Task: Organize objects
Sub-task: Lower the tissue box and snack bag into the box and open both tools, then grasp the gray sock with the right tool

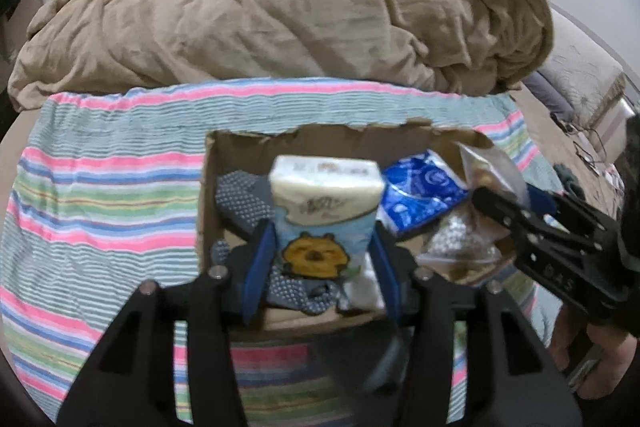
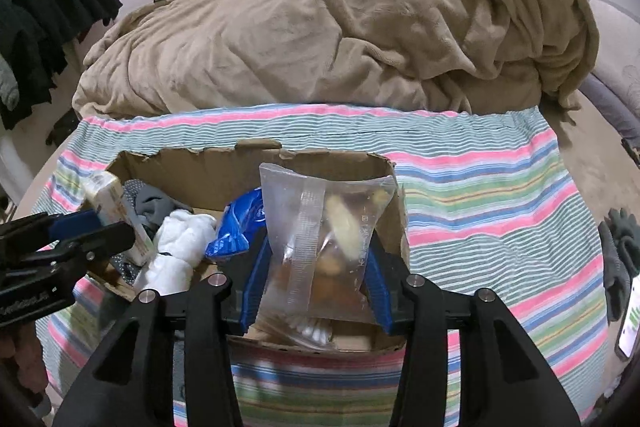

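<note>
Left wrist view: left gripper (image 1: 324,259) pinches tissue pack (image 1: 326,203) upright over cardboard box (image 1: 208,187).
Right wrist view: right gripper (image 2: 318,263) clamps clear snack bag (image 2: 324,239) above the box's right end.
Box contents: blue packet (image 2: 236,231), white socks (image 2: 180,247), dotted cloth (image 1: 240,203).
Advice: lower each into a bare gap, one at a time.
Edges: torn far wall (image 2: 208,155); grippers near each other.
Open room: striped sheet (image 2: 480,211) either side; brown blanket (image 2: 320,39) beyond.

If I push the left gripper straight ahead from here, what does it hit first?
Probably the far wall of the cardboard box: the left gripper holds the tissue pack over the box, pointing at that wall. Depth is unclear.
</note>
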`<action>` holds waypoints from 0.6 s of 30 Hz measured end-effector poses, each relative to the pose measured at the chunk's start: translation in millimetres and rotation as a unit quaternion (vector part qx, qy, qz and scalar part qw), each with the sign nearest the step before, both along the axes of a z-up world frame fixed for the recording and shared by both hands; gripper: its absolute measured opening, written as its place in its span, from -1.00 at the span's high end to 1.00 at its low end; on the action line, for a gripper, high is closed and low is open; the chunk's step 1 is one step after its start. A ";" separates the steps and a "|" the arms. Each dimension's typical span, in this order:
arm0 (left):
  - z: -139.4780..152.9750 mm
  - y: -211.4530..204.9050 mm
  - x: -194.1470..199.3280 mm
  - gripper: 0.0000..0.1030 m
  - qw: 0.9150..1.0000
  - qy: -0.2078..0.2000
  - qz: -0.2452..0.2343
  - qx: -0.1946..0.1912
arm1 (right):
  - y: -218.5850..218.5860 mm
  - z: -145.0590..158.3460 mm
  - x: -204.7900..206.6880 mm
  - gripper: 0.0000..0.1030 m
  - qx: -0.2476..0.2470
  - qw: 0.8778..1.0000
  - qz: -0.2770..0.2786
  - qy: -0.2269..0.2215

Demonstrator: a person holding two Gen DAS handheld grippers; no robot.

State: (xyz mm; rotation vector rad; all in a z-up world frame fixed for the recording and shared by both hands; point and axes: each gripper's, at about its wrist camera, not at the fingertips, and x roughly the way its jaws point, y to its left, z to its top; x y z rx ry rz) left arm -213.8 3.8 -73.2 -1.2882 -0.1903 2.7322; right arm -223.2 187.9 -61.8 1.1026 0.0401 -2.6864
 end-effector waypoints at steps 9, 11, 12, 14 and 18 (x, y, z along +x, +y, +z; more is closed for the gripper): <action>27.4 -11.6 22.0 -0.39 0.999 0.033 0.027 -0.003 | -5.3 15.1 16.0 -0.34 0.005 1.000 -0.006 0.013; 33.0 -16.8 34.1 -0.40 0.998 0.039 0.039 -0.003 | -7.0 20.3 22.7 -0.35 0.002 1.000 -0.007 0.014; 35.1 -18.5 39.2 -0.40 0.998 0.041 0.040 0.000 | -8.2 22.4 25.7 -0.35 0.001 1.000 -0.007 0.015; 38.9 -21.4 50.7 -0.40 0.998 0.045 0.042 0.001 | -11.1 28.0 34.5 -0.35 -0.001 1.000 -0.004 0.019; 47.5 -27.9 76.9 -0.40 0.997 0.055 0.049 0.001 | -18.9 39.6 54.6 -0.35 -0.007 1.000 0.007 0.028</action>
